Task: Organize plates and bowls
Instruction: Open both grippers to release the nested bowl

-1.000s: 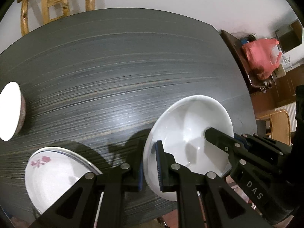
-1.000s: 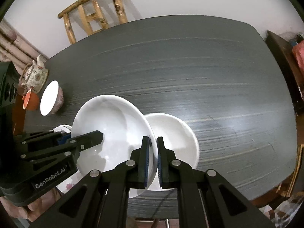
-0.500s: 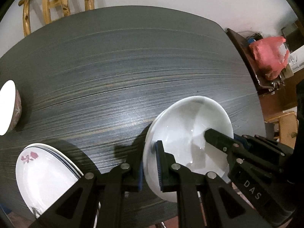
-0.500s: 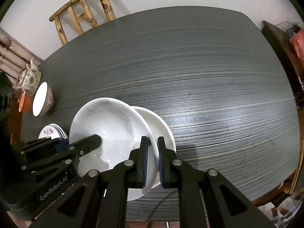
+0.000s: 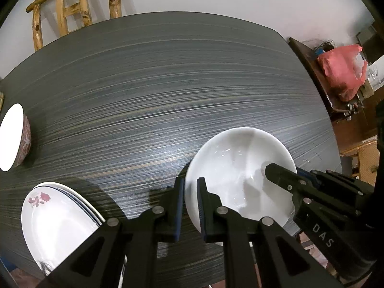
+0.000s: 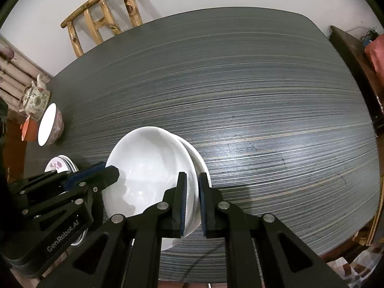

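Right wrist view: we hold the upper bowl [image 6: 148, 168] w/ both claws, left claw [image 6: 112, 176] & right claw [image 6: 190, 199] pinching opposite rims, directly over, nearly nested in, the lower bowl [image 6: 202, 165].

Left gripper [image 5: 190, 206]: black frame, blue-padded fingers [image 5: 178, 206], silver screws; right gripper [image 6: 192, 204] alike.

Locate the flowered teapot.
In the right wrist view, the flowered teapot stands at the far left edge of the dark table, just behind the patterned bowl and an orange cup.
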